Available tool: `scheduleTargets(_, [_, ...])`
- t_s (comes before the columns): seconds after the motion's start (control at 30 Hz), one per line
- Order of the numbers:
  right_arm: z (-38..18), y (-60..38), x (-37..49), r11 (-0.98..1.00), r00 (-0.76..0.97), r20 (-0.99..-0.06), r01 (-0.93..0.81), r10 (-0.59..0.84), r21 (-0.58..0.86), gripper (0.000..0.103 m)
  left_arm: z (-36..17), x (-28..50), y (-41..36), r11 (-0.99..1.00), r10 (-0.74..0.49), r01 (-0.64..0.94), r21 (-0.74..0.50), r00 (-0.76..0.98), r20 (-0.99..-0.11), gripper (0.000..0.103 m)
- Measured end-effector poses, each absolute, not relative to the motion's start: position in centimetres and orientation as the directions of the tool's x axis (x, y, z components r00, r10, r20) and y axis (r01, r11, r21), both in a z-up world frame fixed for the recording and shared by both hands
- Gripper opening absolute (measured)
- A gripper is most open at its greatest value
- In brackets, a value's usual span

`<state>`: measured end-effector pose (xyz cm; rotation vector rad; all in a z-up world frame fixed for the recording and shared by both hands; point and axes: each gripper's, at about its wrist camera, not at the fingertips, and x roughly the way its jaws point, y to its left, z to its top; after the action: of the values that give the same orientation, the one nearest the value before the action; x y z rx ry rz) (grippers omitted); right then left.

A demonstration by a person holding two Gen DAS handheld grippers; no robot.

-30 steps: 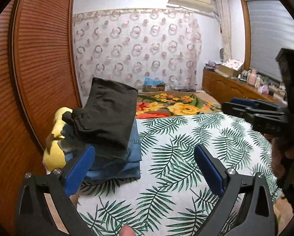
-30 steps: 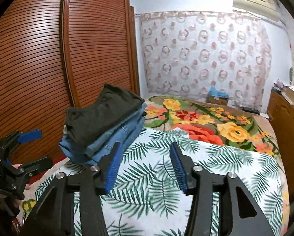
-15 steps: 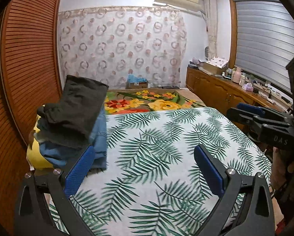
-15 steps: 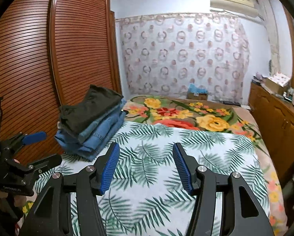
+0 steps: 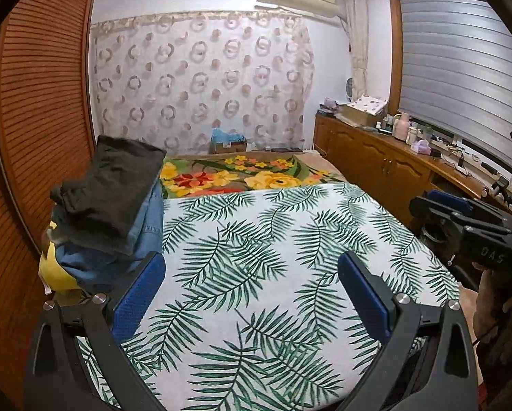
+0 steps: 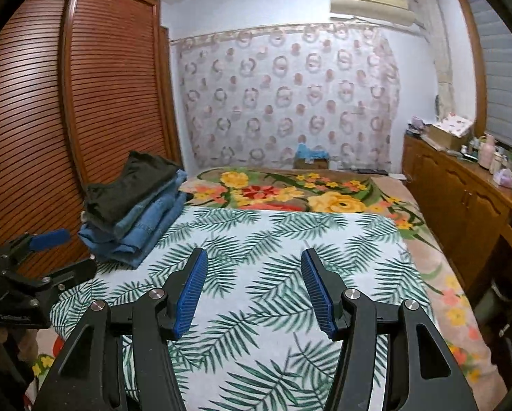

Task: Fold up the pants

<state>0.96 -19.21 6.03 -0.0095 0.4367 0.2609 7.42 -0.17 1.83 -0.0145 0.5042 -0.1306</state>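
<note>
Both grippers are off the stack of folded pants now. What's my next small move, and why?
Probably keep both hands back and stop. The left gripper and right gripper are open and empty over the palm-leaf sheet. The dark pants already lie folded on the jeans, and no unfolded pants are in view.

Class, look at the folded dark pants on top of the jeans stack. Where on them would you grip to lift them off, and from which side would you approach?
Grip the dark pants at their near, thick edge, which hangs slightly past the jeans below. Probably approach from the open leaf-print bedspread, since the wardrobe stands close behind the stack. The left gripper, open, is nearest.
</note>
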Motion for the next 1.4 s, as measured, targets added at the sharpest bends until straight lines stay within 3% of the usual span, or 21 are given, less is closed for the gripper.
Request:
scheduleTargets(0.47, [7.3,-17.4,-2.8,0.977,0.918,-0.338,-0.212,0.209,0.028,0.065,5.2,4.9,-0.7,0.994,-0.108,0.107,-0.025,0.905,-0.412,0.101])
scheduleTargets(1.4, [6.3,-18.9,-3.3,0.976,0.918,-0.336,-0.218,0.208,0.01,0.065,5.5,4.7,-0.1,0.995,-0.096,0.092,-0.03,0.908,-0.409,0.101])
